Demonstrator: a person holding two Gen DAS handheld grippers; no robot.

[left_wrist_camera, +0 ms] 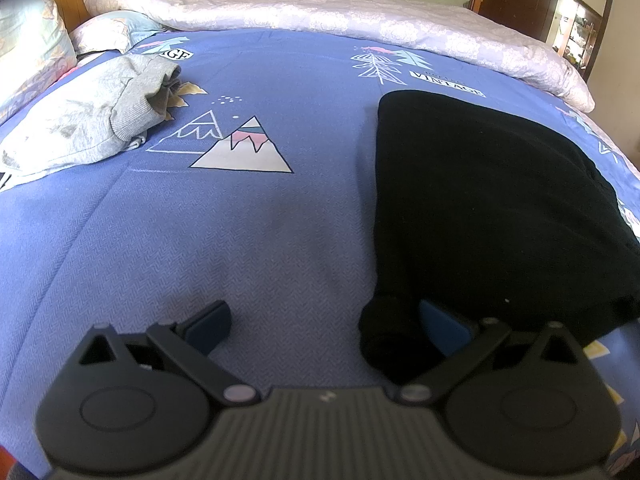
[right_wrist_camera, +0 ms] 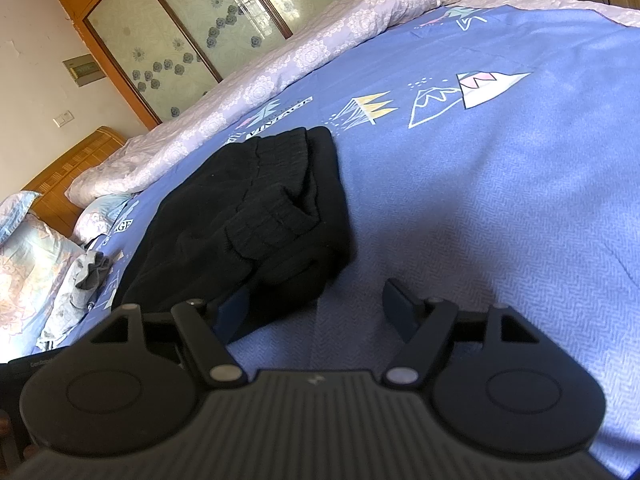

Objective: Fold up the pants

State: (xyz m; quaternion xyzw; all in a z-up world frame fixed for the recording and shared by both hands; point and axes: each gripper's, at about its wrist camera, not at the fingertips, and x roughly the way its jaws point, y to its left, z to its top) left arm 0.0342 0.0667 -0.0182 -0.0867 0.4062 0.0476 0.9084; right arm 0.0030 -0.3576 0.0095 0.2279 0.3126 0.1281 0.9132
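Black pants (left_wrist_camera: 480,200) lie folded on the blue patterned bed sheet (left_wrist_camera: 260,240), at the right of the left wrist view. My left gripper (left_wrist_camera: 326,326) is open wide and low over the sheet. A near corner of the pants (left_wrist_camera: 384,340) sits just inside its right finger (left_wrist_camera: 444,330), and its left finger (left_wrist_camera: 208,326) is over bare sheet. In the right wrist view the pants (right_wrist_camera: 256,216) lie left of centre with ribbed cuffs on top. My right gripper (right_wrist_camera: 320,312) is open wide. The pants' near edge rests against its left finger (right_wrist_camera: 234,316), while nothing touches the right finger (right_wrist_camera: 400,308).
A folded grey garment (left_wrist_camera: 88,120) lies at the far left of the bed, near the pillows (left_wrist_camera: 28,48). A pale quilt (left_wrist_camera: 320,16) is bunched along the far edge. Behind it stand a wooden headboard (right_wrist_camera: 68,160) and a wardrobe with glass doors (right_wrist_camera: 192,32). Bare sheet (right_wrist_camera: 500,200) stretches right of the pants.
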